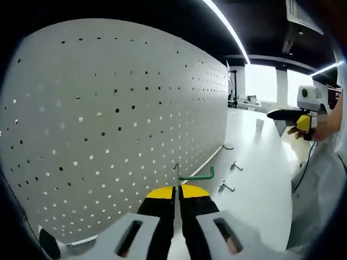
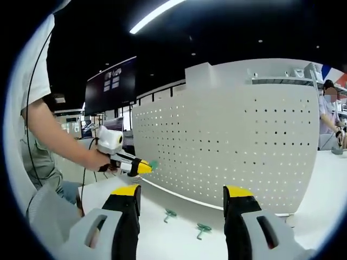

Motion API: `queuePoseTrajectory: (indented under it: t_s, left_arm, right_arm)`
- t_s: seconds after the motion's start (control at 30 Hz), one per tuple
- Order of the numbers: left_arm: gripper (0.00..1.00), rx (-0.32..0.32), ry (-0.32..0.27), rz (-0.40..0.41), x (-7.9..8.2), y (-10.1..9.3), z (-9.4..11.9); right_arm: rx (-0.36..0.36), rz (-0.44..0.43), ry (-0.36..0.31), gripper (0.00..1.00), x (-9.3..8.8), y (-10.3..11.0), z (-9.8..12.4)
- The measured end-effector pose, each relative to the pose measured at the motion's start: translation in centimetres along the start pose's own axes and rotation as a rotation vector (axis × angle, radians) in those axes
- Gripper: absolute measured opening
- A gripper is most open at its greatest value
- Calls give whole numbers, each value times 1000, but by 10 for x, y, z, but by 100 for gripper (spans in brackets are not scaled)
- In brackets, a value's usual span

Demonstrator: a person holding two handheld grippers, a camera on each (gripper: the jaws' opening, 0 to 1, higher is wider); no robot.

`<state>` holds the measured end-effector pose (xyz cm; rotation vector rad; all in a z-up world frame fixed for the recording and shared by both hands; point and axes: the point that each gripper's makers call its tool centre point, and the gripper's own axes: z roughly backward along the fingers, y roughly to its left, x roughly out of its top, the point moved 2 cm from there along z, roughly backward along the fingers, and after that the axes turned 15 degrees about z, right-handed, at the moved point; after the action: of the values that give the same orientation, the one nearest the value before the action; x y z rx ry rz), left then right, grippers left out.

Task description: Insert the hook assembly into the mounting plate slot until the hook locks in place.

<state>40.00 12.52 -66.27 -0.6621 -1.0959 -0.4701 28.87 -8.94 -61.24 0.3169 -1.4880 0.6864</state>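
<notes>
A green metal hook [image 1: 198,175] sticks out past the yellow tips of my left gripper [image 1: 177,190], whose jaws are shut on its thin plate end. It is held close in front of the white pegboard [image 1: 119,119], near the board's lower edge. My right gripper [image 1: 302,122] appears at the far right, held by a hand. In the right gripper view my right gripper [image 2: 183,196] stands open with nothing between its jaws, facing the pegboard [image 2: 233,146]. The left gripper [image 2: 136,166] there is held at the board's left edge with the green hook [image 2: 153,163] at its tip.
Several loose hooks lie on the white table [image 1: 260,162] at the board's foot: two [image 1: 226,187] [image 1: 235,166] in the left gripper view, two green ones [image 2: 170,215] [image 2: 203,229] in the right gripper view. A dark monitor [image 2: 111,85] stands behind. A second person [image 2: 328,114] stands at far right.
</notes>
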Motion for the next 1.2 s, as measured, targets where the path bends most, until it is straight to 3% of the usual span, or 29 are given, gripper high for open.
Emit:
queuePoseTrajectory:
  t_s: [0.13, 0.27, 0.37, 0.43, 0.47, 0.57, 0.73, 0.97, 1.2]
  left_arm:
    - [2, 8, -40, 19, 4, -3, 2]
    - [3, 9, -116, 84, 13, -8, 7]
    - [3, -6, -130, 80, 15, -15, 9]
    - [3, -9, -160, 94, 22, -18, 12]
    - [3, -15, -205, 122, 29, -20, 14]
    - [3, -17, -224, 105, 35, -25, 18]
    - [3, -36, -303, 113, 53, -35, 24]
    - [3, -52, -348, 115, 65, -48, 29]
    - [3, -52, -342, 114, 64, -54, 27]
  right_arm:
    - [6, -1, -1, 60, 1, 2, -1]
    - [10, 1, -2, 60, 2, 4, -2]
    - [13, 0, -2, 60, 1, 4, -2]
    - [15, 3, 0, 60, 1, 5, -2]
    - [17, 4, 0, 60, 1, 5, -2]
    - [16, 3, 0, 60, 1, 6, -1]
    - [24, 2, 3, 60, 0, 9, -1]
    - [25, 3, 5, 60, -1, 10, -2]
    - [27, 7, 2, 60, 0, 9, -3]
